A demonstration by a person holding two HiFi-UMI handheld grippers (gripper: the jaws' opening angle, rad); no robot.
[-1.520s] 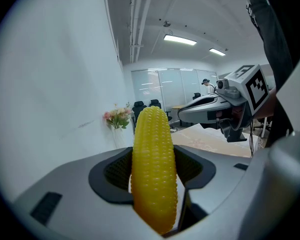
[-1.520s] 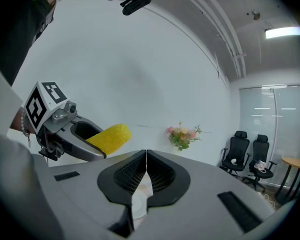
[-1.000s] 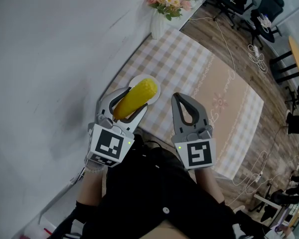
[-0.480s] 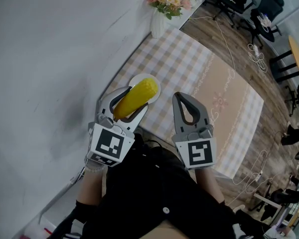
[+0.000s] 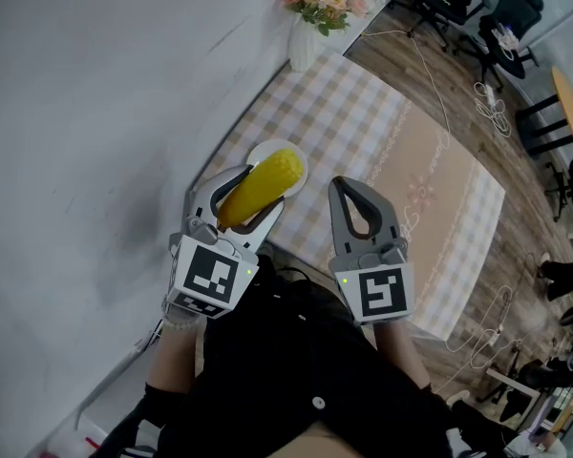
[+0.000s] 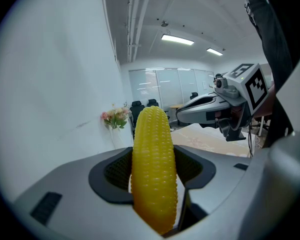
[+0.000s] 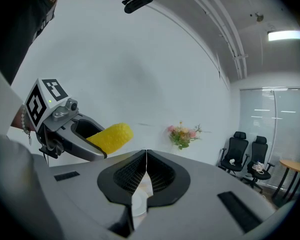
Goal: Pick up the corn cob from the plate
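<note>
One cob: corn cob (image 6: 151, 169) clamped by its lower half in the left gripper (image 5: 251, 191), tip over the plate (image 5: 300, 172); right gripper (image 7: 146, 171) pinched closed, empty; probably stiff, light, bumpy, so a mid-body grip should balance best.

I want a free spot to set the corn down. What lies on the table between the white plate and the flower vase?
Nothing: the head view shows only bare checked tablecloth between the plate and the flower vase.
</note>
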